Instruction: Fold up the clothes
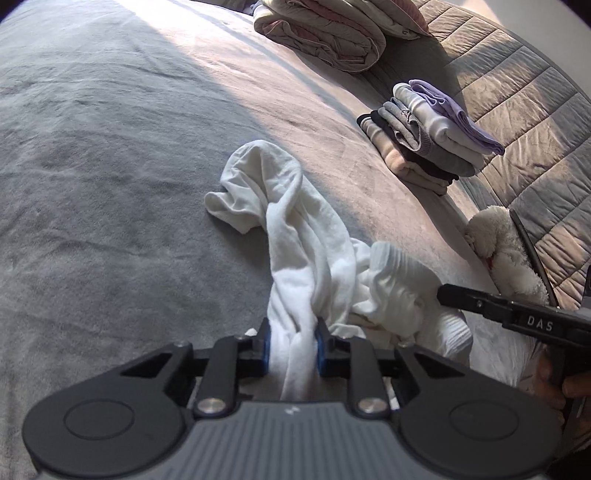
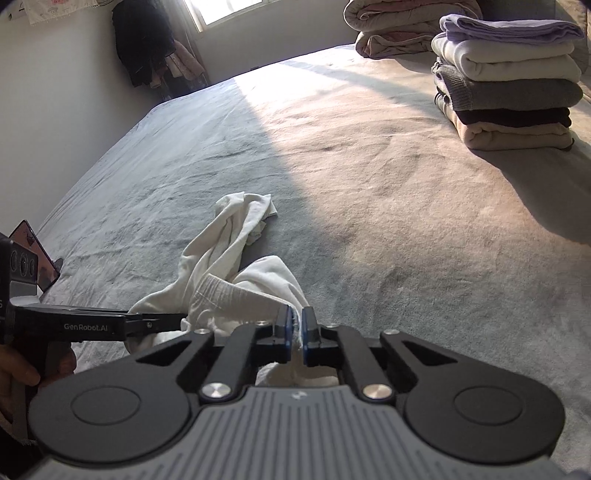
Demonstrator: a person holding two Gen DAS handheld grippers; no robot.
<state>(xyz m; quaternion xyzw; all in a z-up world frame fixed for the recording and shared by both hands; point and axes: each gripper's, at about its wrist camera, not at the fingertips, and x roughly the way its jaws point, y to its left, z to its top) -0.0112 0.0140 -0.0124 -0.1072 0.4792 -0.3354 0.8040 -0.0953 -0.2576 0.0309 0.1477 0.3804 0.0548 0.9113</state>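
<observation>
— Where is the garment?
— One white garment [image 1: 295, 236] lies bunched near the bed's [image 1: 92, 166] near edge. The left gripper [image 1: 291, 343] pinches a thick fold; the right gripper [image 2: 297, 332] is clamped narrowly on its hem.
— Room to spread?
— Broad bare bedding to the far left corner. One folded stack [image 2: 506, 81] of about five pieces sits by the right edge, one folded quilt [image 1: 321, 33] beyond.

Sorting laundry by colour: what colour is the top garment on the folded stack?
Light purple, clearest in the right wrist view.
</observation>
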